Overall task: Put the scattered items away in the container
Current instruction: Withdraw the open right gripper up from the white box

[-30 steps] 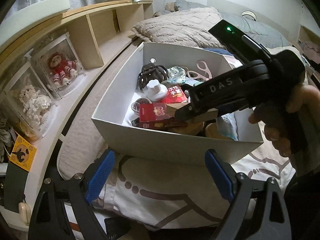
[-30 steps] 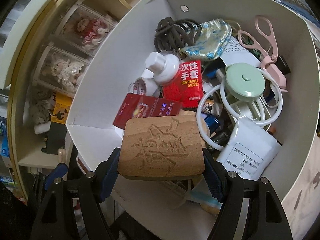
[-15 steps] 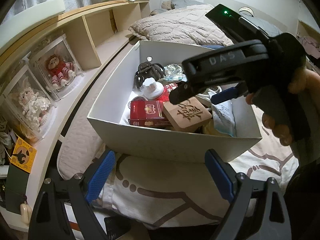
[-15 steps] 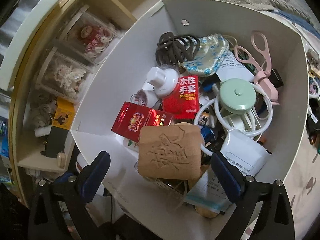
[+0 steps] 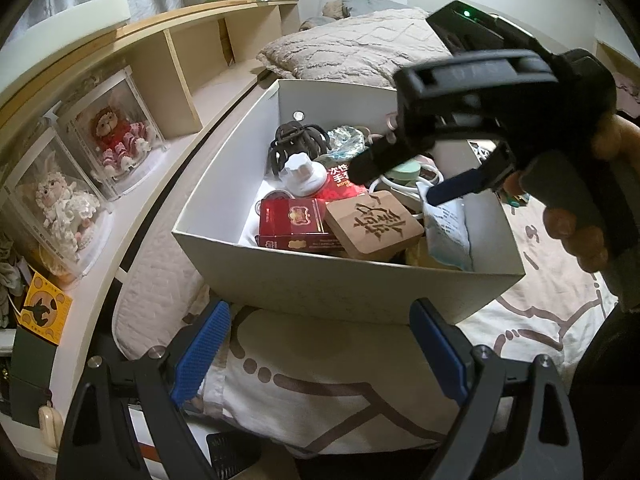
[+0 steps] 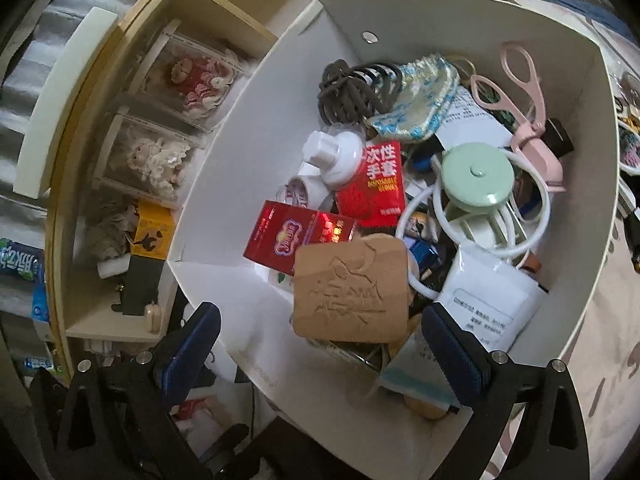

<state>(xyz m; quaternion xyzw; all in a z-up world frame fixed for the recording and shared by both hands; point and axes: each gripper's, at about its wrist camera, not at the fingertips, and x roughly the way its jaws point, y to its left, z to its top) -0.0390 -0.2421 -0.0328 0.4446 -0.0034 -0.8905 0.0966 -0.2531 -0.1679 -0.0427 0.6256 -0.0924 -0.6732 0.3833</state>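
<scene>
1. Right gripper (image 6: 320,344) hung tilted down over the white box (image 5: 280,276), jaws spread wide, holding nothing.
2. Wooden carved block (image 6: 350,290) lay inside, against the red carton (image 6: 290,236).
3. Left gripper (image 5: 320,350) stood before the box, wide open, empty.

Beyond the right gripper (image 6: 320,350), carved wooden block (image 6: 352,288) covers part of the red box (image 6: 294,236) and unidentifiable clutter beneath; pink scissors (image 6: 524,92) blades buried; label print on white pouch (image 6: 486,300) too small to read; block slightly blurred.
</scene>
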